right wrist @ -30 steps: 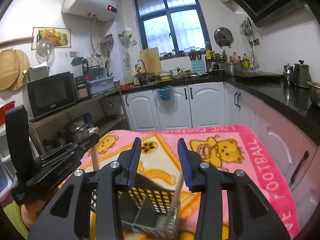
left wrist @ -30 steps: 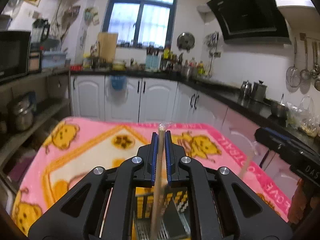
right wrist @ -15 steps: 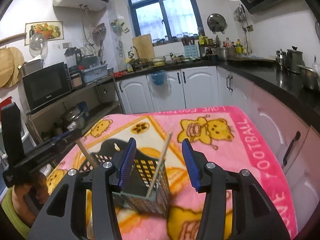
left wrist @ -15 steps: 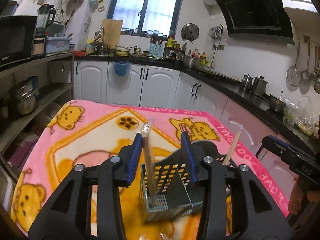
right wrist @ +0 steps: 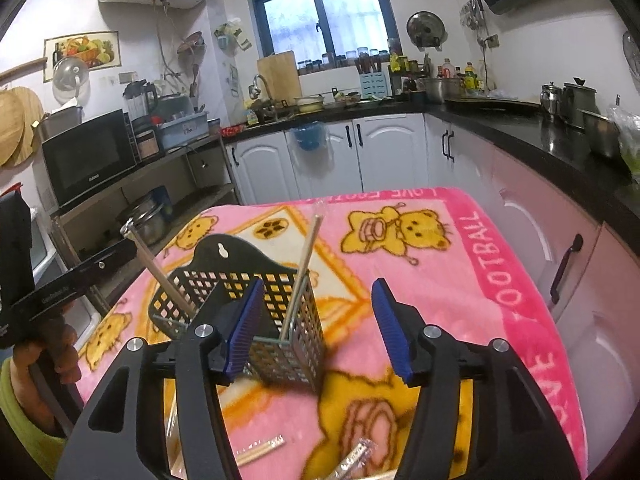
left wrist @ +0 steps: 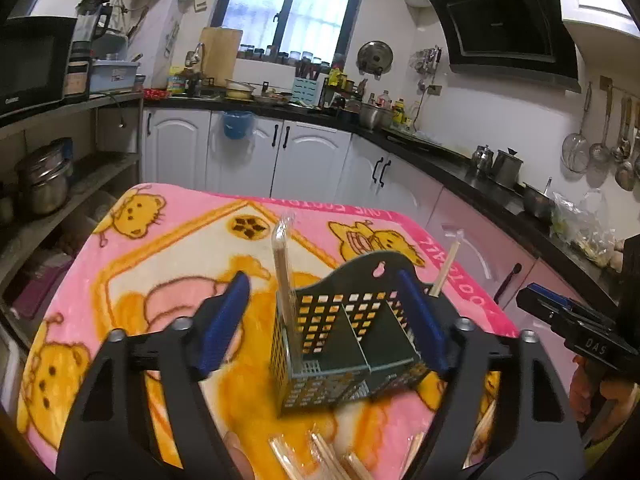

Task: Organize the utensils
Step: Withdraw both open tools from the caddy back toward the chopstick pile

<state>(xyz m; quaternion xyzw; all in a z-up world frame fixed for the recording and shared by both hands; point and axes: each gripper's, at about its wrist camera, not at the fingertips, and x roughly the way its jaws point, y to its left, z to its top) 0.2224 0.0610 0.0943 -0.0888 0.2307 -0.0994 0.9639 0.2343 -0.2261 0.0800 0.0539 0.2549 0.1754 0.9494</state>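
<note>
Item one, far left: my left claw (left wrist: 324,328) hung above the pink bear-print blanket (left wrist: 160,248) that covered the tabletop. I noted its blue pads (left wrist: 222,328) spread wide with nothing held between them.

Item two, centre: a dark perforated utensil caddy (left wrist: 344,344) stood upright on the blanket, split by a divider into two compartments. In the left wrist view it sat between the left claw's pads without either pad clearly touching it.

Item three: a wrapped pair of chopsticks (left wrist: 285,280) leaned in the caddy's left compartment, its clear wrapper tip poking above the rim.

Item four: a second chopstick (left wrist: 446,268) rose behind the caddy's right wall; I could not tell from that view which compartment held it. In the right wrist view a chopstick (right wrist: 302,272) leaned in the nearer right corner of the caddy (right wrist: 280,320), and another (right wrist: 160,276) slanted out of the rounded left section.

Item five: loose wrapped chopsticks (left wrist: 320,456) lay on the blanket near the front edge, apart from the caddy.

Item six, right: my right claw (right wrist: 318,330) hovered just in front of the caddy, its pads (right wrist: 390,332) well apart and gripping nothing.
</note>
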